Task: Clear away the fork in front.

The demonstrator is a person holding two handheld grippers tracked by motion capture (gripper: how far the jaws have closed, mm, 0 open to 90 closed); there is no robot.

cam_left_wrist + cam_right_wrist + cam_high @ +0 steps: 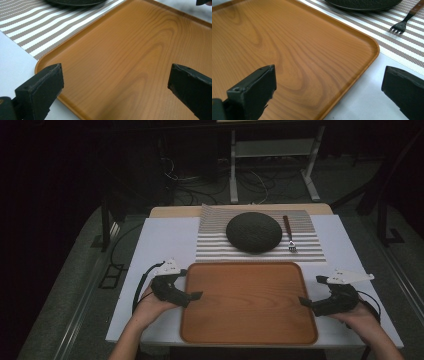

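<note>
High view shows your left gripper (192, 296) at nine o'clock of the wooden tray (248, 302) and your right gripper (306, 302) at three o'clock, both with jaws spread wide and gripping nothing. The tray lies flat on the bench (160, 240), bare; plate (254, 232) and fork (290, 234) wait at twelve. Everything is left to do.

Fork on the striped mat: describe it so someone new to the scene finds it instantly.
Start at the wooden tray on the white table; just beyond it lies a striped placemat. The fork lies on the mat right of the dark round plate, tines toward the tray. It alone is slim, with a reddish-brown handle.
</note>
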